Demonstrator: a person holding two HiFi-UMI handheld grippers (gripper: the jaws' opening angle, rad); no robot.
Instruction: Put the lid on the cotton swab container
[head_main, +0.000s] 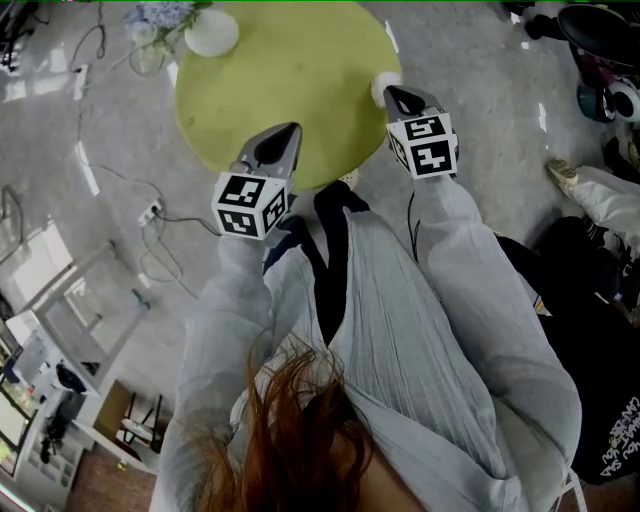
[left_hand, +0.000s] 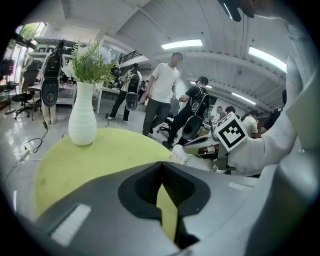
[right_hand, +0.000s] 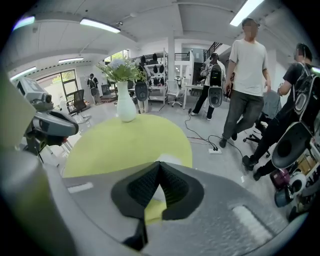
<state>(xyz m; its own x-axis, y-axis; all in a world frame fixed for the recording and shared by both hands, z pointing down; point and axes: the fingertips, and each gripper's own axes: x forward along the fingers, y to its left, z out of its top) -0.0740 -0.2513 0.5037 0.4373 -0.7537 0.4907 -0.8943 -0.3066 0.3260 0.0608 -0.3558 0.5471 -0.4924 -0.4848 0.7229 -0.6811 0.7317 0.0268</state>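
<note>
2 handheld grippers hover over the near edge of a round yellow-green table (head_main: 290, 70), seen from above a person's head. The left gripper (head_main: 287, 133) points at bare tabletop. Its own view shows its jaws pressed together at the tips, with only green table visible through the gap behind them, so it carries nothing.

The right gripper (head_main: 398, 96) reaches toward the table's right edge, its tip just beside a small white container (head_main: 379, 88), probably lined up that way to work on it. Its jaws also meet at the tips and pinch nothing; the container sits just beyond them on the table. From the left gripper view the container looks like a short white tub at the table's edge. What is in it cannot be seen. No separate lid can be picked out in any view, so whether it is already capped is unclear.

1 white vase (head_main: 212, 33) stands at the table's far side, well apart from both grippers, holding green fronds and pale flowers. People stand in the room behind.
</note>
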